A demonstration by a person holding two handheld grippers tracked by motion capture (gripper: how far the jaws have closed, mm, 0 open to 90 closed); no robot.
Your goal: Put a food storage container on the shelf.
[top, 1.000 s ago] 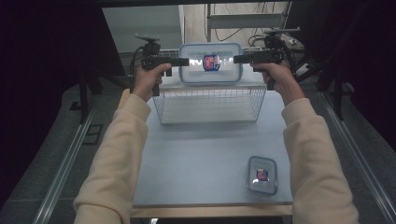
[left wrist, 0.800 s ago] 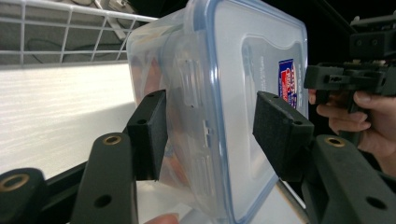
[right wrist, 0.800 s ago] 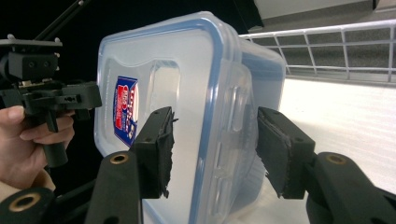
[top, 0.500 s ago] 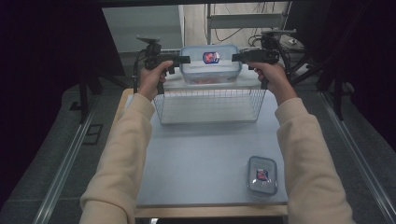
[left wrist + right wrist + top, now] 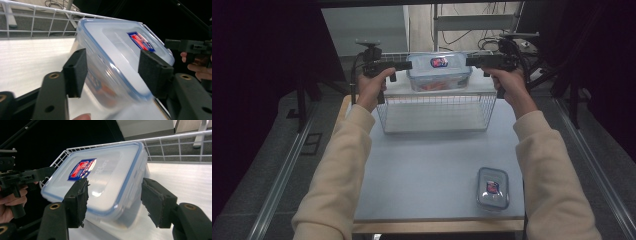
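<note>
Two tongs, left tongs (image 5: pixel 408 65) and right tongs (image 5: pixel 470 62), jaws just opened, flanking a lidded box (image 5: pixel 439 70) resting in the wire basket (image 5: pixel 437 112), pads off it.

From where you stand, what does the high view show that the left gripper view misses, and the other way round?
The high view alone takes in the second, smaller container near the front of the blue-grey table, plus both cream sleeves. The left gripper view alone gives a close look at the left gripper, whose black pads stand either side of the big container's end with a gap visible at the left pad; its jaws have just been opening. Both views share the big clear container with its red and blue label, the white wire basket, and the right gripper.
</note>
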